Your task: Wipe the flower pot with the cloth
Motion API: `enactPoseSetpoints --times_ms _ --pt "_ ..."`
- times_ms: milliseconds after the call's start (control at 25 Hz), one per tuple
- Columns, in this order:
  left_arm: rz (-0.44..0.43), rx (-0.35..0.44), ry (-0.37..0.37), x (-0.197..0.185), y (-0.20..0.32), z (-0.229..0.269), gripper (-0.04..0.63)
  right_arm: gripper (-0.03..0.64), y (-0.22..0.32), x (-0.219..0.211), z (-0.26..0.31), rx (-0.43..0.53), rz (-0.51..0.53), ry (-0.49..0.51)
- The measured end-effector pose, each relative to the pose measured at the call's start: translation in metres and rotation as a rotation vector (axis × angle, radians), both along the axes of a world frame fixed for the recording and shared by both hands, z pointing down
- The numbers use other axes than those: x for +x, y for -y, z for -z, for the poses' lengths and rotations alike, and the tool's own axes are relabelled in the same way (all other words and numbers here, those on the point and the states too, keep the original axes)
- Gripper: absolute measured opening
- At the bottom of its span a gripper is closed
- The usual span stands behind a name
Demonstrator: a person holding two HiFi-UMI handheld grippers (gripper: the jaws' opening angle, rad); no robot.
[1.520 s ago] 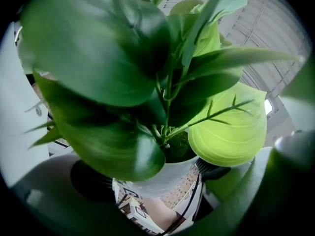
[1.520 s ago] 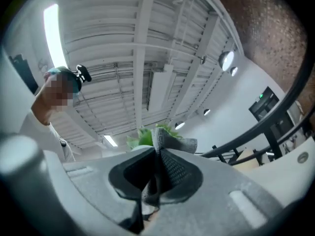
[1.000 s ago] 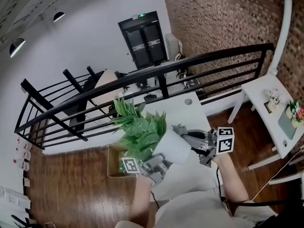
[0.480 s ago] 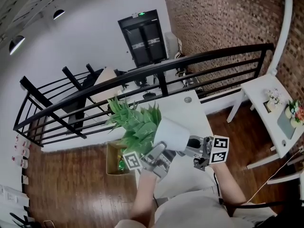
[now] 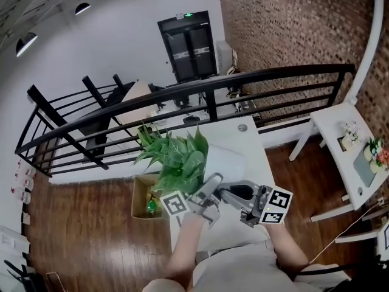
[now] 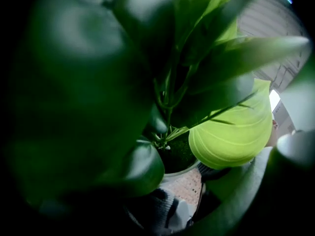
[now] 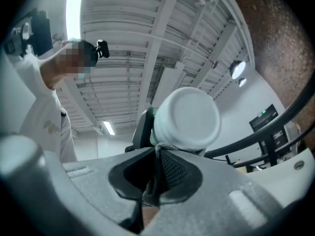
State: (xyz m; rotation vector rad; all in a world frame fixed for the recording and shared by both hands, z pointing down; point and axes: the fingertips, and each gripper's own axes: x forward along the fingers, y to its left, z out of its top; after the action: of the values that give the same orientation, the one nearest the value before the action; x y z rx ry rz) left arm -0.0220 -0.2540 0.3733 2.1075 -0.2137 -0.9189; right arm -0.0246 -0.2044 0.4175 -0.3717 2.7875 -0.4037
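A white flower pot [image 5: 226, 159] with green leaves [image 5: 176, 157] is held off the white table [image 5: 243, 131], tipped over toward the left. My left gripper [image 5: 208, 188] is shut on its rim below the leaves. In the left gripper view, leaves [image 6: 226, 136] fill the picture and hide the jaws; the pot rim [image 6: 179, 173] shows beneath them. My right gripper [image 5: 236, 194] is shut on a dark grey cloth [image 5: 241, 191] against the pot's lower side. In the right gripper view the cloth [image 7: 165, 173] is pinched between the jaws right under the pot's round base [image 7: 187, 117].
A black railing [image 5: 243, 81] runs behind the table. A cardboard box [image 5: 144, 198] sits on the wooden floor at the left. A white side table [image 5: 343, 135] stands at the right. A person in white [image 7: 44, 112] shows in the right gripper view.
The pot has tipped and turned in the left gripper, its base swinging up and away. The right gripper with the cloth has slid lower and leftward under the pot.
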Motion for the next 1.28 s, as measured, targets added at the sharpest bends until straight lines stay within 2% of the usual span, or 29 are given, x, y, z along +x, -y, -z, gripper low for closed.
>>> enactPoseSetpoints --times_ms 200,280,400,560,680,840,1040,1080,1160,1280 --pt "0.025 -0.034 0.039 -0.001 0.001 -0.016 0.520 0.014 -0.016 0.002 0.026 0.154 -0.073 -0.088" --pt "0.029 -0.033 0.070 -0.001 -0.001 -0.022 0.520 0.014 -0.018 0.004 0.036 0.231 -0.105 -0.160" --pt "0.012 -0.047 0.079 -0.002 -0.004 -0.026 0.520 0.014 -0.018 0.010 0.044 0.327 -0.176 -0.265" --pt "-0.034 -0.071 0.062 0.003 -0.014 -0.031 0.520 0.014 -0.016 0.024 0.060 0.399 -0.255 -0.283" --pt "-0.087 -0.071 0.053 0.018 -0.025 -0.034 0.518 0.014 -0.001 0.050 0.062 0.398 -0.312 -0.259" --pt "-0.143 -0.049 0.092 0.035 -0.039 -0.039 0.518 0.014 0.016 0.073 0.061 0.361 -0.363 -0.228" --pt "-0.163 -0.060 0.130 0.039 -0.044 -0.049 0.518 0.014 0.055 0.095 0.040 0.187 -0.476 -0.205" --pt "-0.160 -0.068 0.141 0.039 -0.043 -0.053 0.518 0.014 0.052 0.095 0.046 0.197 -0.465 -0.190" --pt "-0.152 -0.082 0.170 0.036 -0.042 -0.061 0.518 0.014 0.030 0.084 0.067 0.277 -0.384 -0.163" --pt "-0.139 -0.083 0.228 0.024 -0.043 -0.071 0.518 0.014 -0.010 0.040 0.082 0.402 -0.192 -0.223"
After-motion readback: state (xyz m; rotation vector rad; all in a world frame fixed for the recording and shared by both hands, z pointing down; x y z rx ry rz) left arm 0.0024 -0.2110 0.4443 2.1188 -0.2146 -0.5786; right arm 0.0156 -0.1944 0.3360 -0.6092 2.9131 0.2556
